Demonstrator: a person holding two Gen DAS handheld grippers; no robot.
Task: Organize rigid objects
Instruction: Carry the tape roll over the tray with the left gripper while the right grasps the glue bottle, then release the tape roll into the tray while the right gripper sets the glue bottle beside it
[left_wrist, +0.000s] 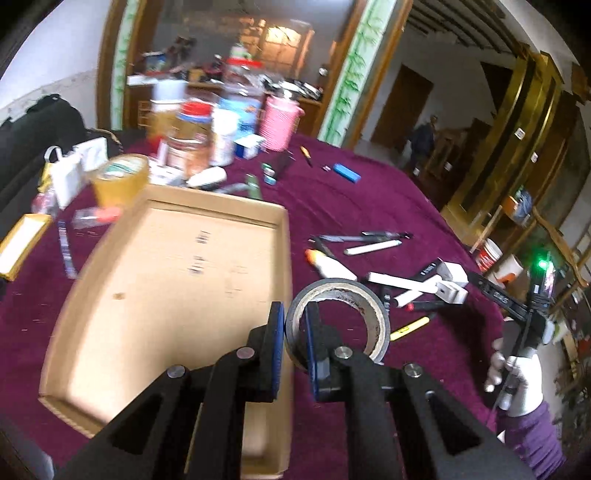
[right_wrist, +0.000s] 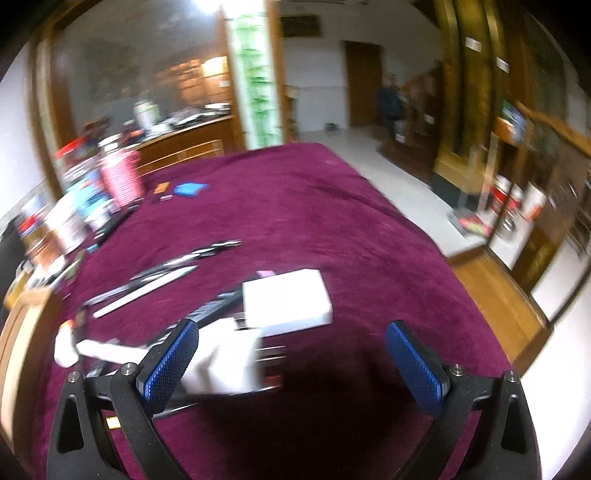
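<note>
My left gripper is shut on a roll of dark tape, pinching its wall, one finger inside the ring. It hangs above the right rim of an empty shallow cardboard box on the purple tablecloth. To the right lies a heap of pens, white markers and white adapters. My right gripper is open and empty, low over the cloth. A white box and a white adapter lie just ahead of its left finger. The right gripper also shows in the left wrist view.
Jars, bottles and a pink cup crowd the table's far left. A brown tape roll stands behind the box. A blue lighter and small items lie at the back. The table's right edge drops to the floor.
</note>
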